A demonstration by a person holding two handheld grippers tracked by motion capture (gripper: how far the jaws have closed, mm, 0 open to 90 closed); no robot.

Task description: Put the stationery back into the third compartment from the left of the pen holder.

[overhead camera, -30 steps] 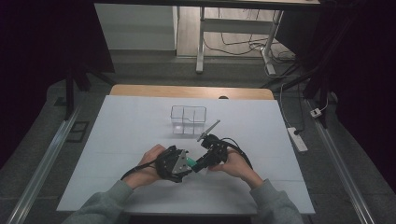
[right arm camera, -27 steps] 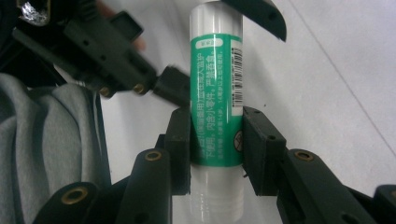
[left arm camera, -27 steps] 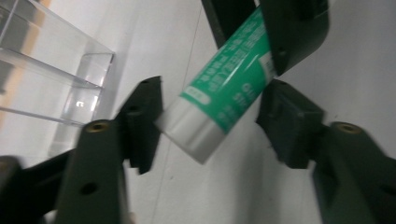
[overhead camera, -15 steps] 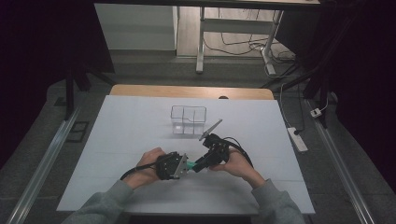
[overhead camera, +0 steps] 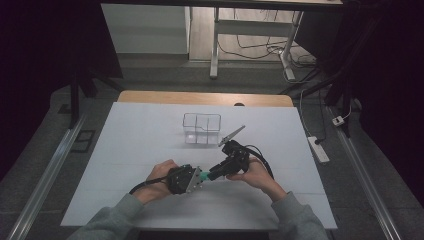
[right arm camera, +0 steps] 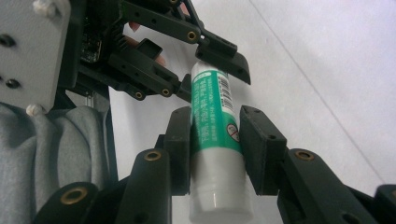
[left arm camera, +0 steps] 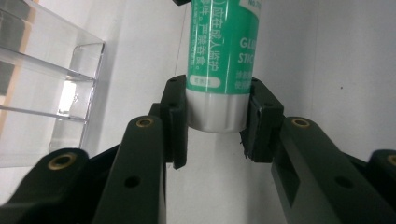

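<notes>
Glue stick (right arm camera: 212,140) — green label, white ends; held level above the table, at 6 o'clock from centre.

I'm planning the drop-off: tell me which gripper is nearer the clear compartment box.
Right. The right gripper sits just below the clear box's right corner; the left gripper is lower and further left. Both grip the glue stick.

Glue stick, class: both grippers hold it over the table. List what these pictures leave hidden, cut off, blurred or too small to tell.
- High view: the glue stick is too small; the left gripper and right gripper cover most of it.
- Left gripper view: the stick's far end is cut off by the top edge; its printed label is partly cropped.
- Right gripper view: the stick's top end is covered by the left gripper's pads.
- High view: what the clear organizer holds is too small to tell.
</notes>
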